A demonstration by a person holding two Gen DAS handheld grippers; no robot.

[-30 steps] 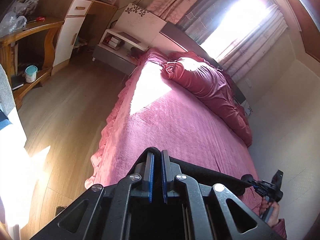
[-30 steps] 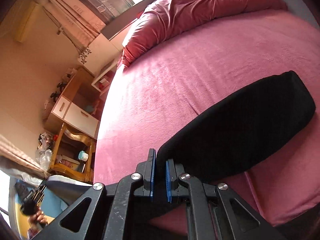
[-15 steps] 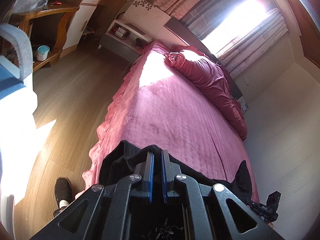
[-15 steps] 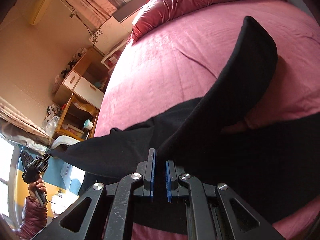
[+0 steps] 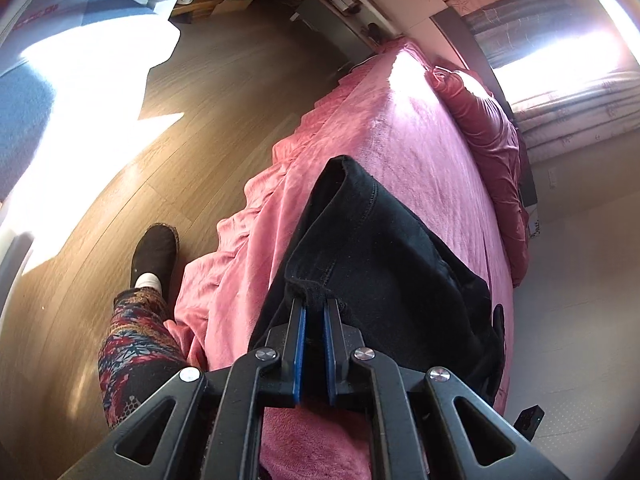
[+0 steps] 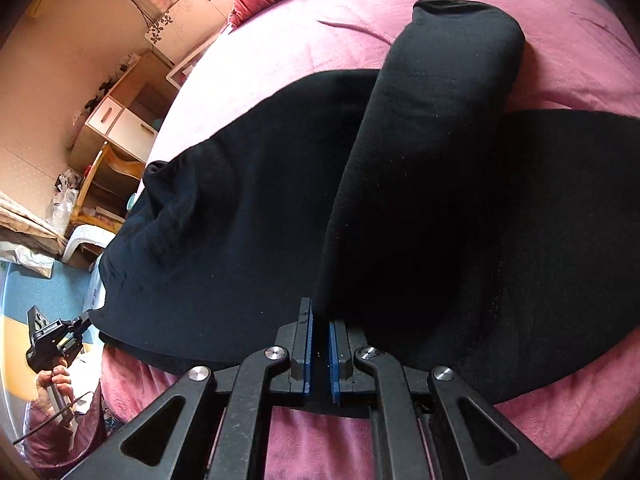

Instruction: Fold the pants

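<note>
Two grippers in use, both pinched narrow on black fabric. Left gripper (image 5: 314, 306): blue-lined jaws nearly together, a bunched edge of the black pants (image 5: 372, 248) clamped between them. From that grip the pants run toward 12 o'clock in the left wrist view, lying on the pink bedspread (image 5: 432, 168) close to its ruffled edge. Right gripper (image 6: 319, 320): jaws also nearly together, gripping the pants (image 6: 420, 160) at the base of one leg. In the right wrist view that leg extends toward 1 o'clock, its open cuff at the far end, and lies across the rest of the garment, which spreads from 9 to 3 o'clock over the bed. Left gripper also visible in the right wrist view at 8 o'clock, holding the far corner of the fabric. Dark red quilt (image 5: 496, 144) heaped along the bed at 1 o'clock, left view. Wooden floor (image 5: 192, 128) at 10 o'clock; the person's patterned trouser leg (image 5: 132, 344) and dark shoe (image 5: 154, 250) at 8 o'clock.
</note>
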